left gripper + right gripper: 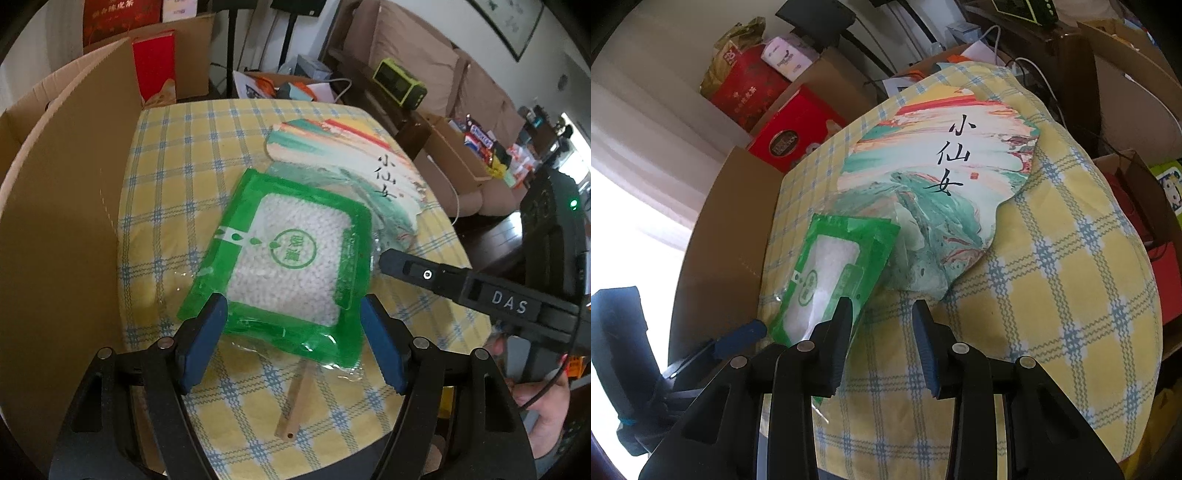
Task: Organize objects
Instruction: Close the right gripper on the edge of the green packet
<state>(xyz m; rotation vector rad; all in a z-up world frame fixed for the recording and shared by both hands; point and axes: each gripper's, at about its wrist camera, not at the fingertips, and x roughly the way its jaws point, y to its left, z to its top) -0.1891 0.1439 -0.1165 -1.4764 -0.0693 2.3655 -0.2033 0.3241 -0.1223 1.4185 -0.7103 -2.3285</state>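
A green packet of white beads (295, 266) in clear plastic lies on the yellow checked tablecloth (177, 155), on top of a painted paper fan (351, 155) whose wooden handle (295, 402) sticks out toward me. My left gripper (293, 314) is open, its blue pads on either side of the packet's near edge. My right gripper (882, 314) is open at the packet's right edge (842, 266), near the fan (945, 162). Its finger also shows in the left wrist view (424, 275).
A tall cardboard box (62, 206) stands against the table's left side. Red boxes (790, 129) and cartons sit behind the table. A sofa (424, 66) and a box of snacks (476, 140) lie to the right.
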